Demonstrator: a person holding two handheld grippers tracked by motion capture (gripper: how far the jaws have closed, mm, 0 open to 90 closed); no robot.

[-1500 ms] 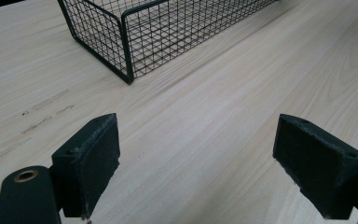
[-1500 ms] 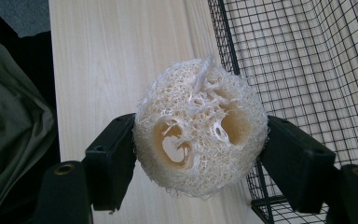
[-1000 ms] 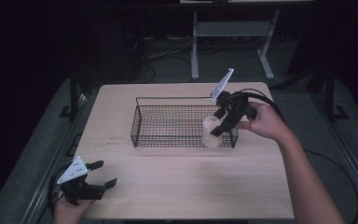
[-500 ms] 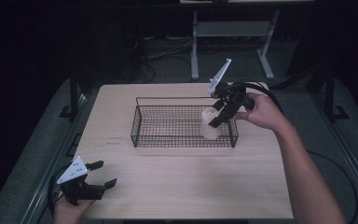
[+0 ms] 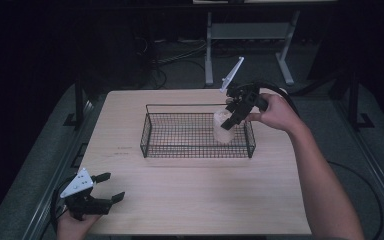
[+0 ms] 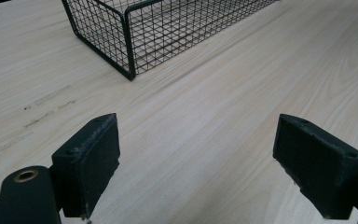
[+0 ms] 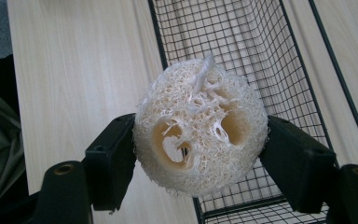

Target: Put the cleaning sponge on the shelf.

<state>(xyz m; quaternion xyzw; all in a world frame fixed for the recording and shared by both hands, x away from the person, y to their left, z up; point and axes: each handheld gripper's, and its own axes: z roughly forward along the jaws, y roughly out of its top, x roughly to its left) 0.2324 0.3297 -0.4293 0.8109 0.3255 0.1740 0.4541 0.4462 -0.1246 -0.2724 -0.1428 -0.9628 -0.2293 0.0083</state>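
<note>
Two grippers are at work over the desk [image 5: 195, 200], though just one is busy. The right gripper [image 5: 228, 120] has its jaws clamped on a pale loofah sponge [image 5: 223, 126], one black pad pressing into each flank; in the right gripper view the sponge [image 7: 200, 135] bulges between them, its holed end facing the camera. From the high view it hangs at the right end of the black wire basket [image 5: 150, 131], about level with the rim and apparently clear of the mesh floor, though I can't judge the gap under it.

To my eye this is the carrying step, sponge and basket being brought together or parted; which of the two I can't tell from here. If it is going in, the next move calls for lowering it between the wire walls until it rests on the mesh, then opening the jaws and lifting straight out so the fibres don't snag. If it is coming out, it needs lifting clear of the rim before any sideways travel.

The right hand [image 5: 275, 111] reaches across from the far right, forearm stretched, gripper tilted down and leftward into the basket. The left gripper [image 5: 111, 187] lies low at the near left corner, jaws wide and empty, pointing across bare wood toward the basket's corner [image 6: 128, 70].
</note>
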